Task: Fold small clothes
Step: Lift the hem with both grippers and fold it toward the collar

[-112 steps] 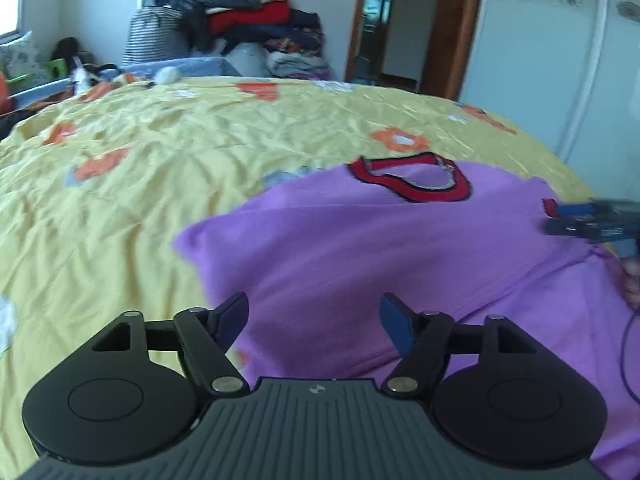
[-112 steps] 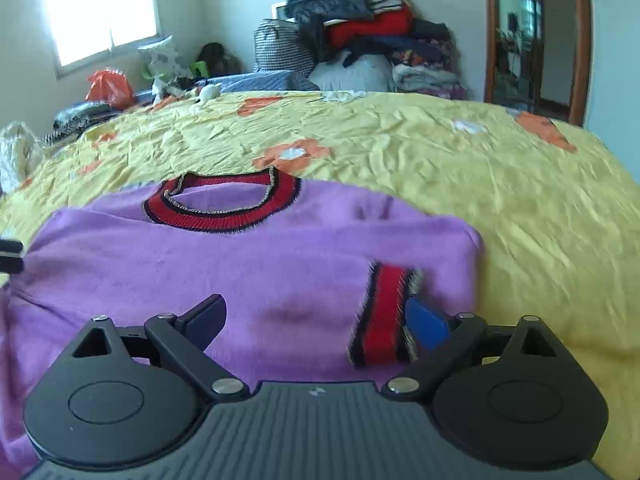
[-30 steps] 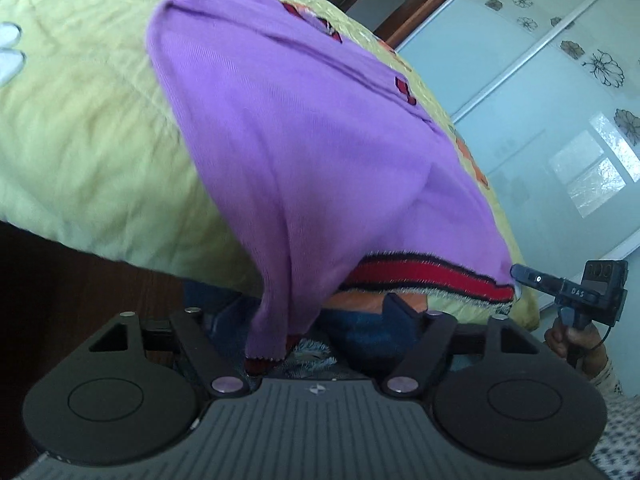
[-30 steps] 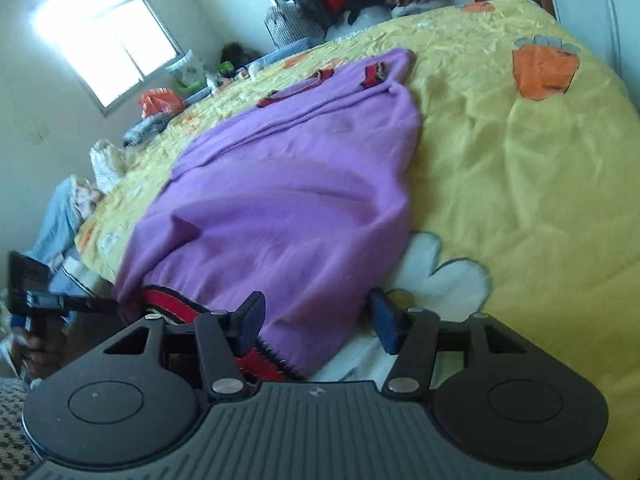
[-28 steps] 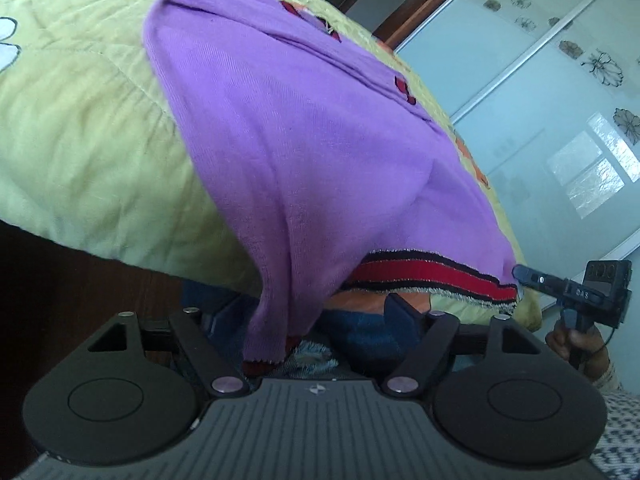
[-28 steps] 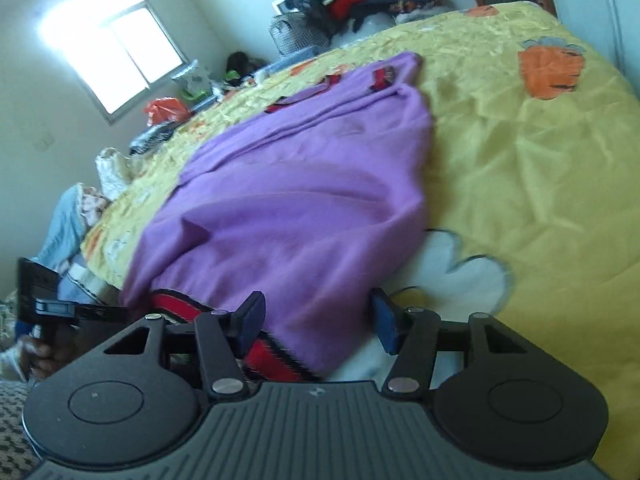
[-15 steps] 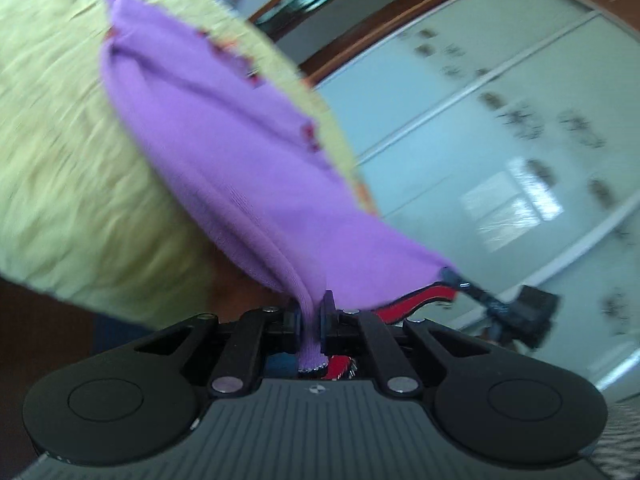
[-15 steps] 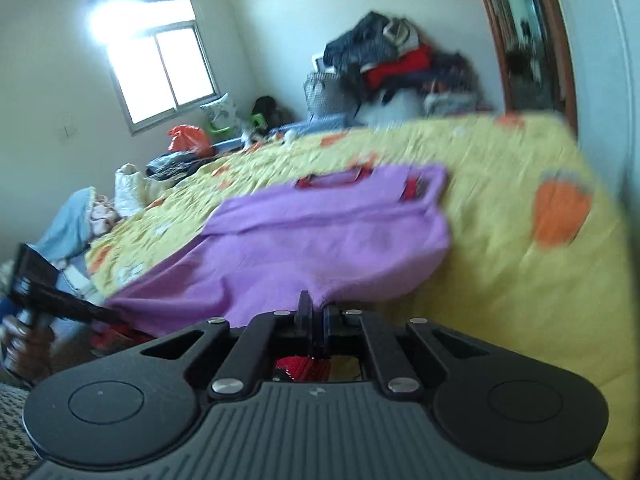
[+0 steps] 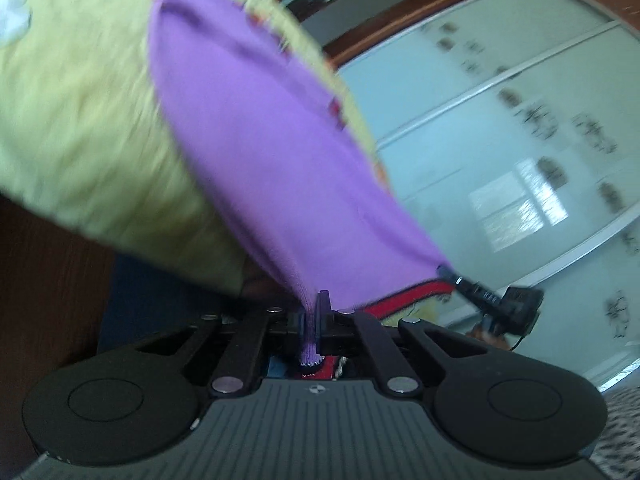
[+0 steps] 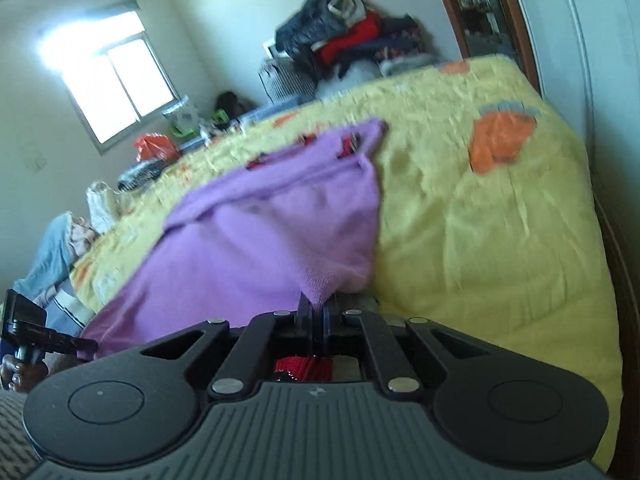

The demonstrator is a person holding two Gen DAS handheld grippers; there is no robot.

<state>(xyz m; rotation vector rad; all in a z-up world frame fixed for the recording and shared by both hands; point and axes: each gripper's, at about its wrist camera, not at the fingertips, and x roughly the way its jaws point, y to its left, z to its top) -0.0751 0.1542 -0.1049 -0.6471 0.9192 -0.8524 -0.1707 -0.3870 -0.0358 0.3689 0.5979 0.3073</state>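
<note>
A purple sweater (image 9: 256,152) with a red and black striped hem lies on the yellow bedspread (image 9: 76,128) and runs off its near edge. My left gripper (image 9: 311,312) is shut on the sweater's near left hem corner, and purple knit bunches between the pads. My right gripper (image 10: 316,312) is shut on the near right corner of the same sweater (image 10: 260,240), with the red hem tucked behind the jaws. The cloth stretches taut between both grips. In each wrist view the other gripper shows, pinching the far corner (image 9: 480,292) (image 10: 48,336).
A heap of clothes (image 10: 344,40) is stacked at the far end of the bed, by a wooden door frame (image 10: 488,12). A window (image 10: 116,76) and small clutter lie at the far left. Sliding wardrobe doors (image 9: 520,140) stand on the right. The bedspread (image 10: 500,220) spreads bare to the right of the sweater.
Both grippers closed on the sweater's hem corners. They then rose and pulled the hem up off the bed's edge, drawing the cloth tight.
</note>
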